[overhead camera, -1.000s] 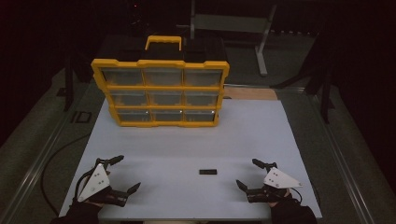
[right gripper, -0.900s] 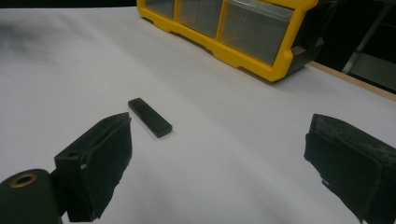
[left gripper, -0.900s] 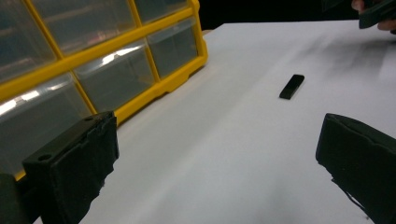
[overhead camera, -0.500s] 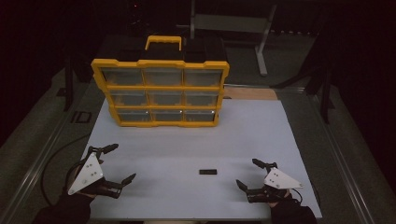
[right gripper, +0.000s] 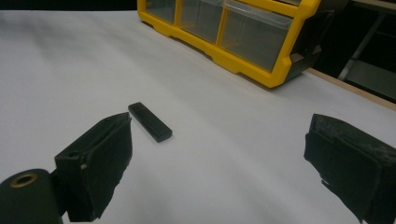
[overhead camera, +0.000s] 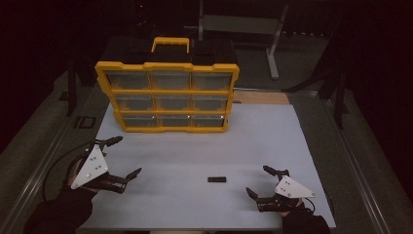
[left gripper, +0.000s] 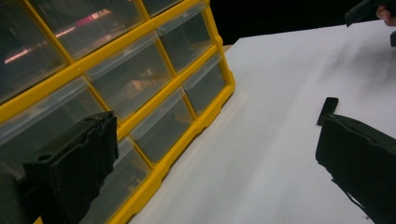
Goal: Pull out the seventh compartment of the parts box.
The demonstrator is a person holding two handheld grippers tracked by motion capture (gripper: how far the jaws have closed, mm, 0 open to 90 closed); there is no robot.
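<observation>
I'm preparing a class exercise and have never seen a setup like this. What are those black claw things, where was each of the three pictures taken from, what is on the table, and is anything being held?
A person sits at a white table with a hand-held gripper in each hand: two black jaws worked by hand. The high view looks down from above; the left hand-held gripper shows at its left, the right hand-held gripper at its right. The other two views come from cameras riding on each gripper, looking out between its jaws. On the table stand a yellow organizer case with clear drawers and a small flat black stick, nearer the right gripper. Both grippers are open and hold nothing.
</observation>
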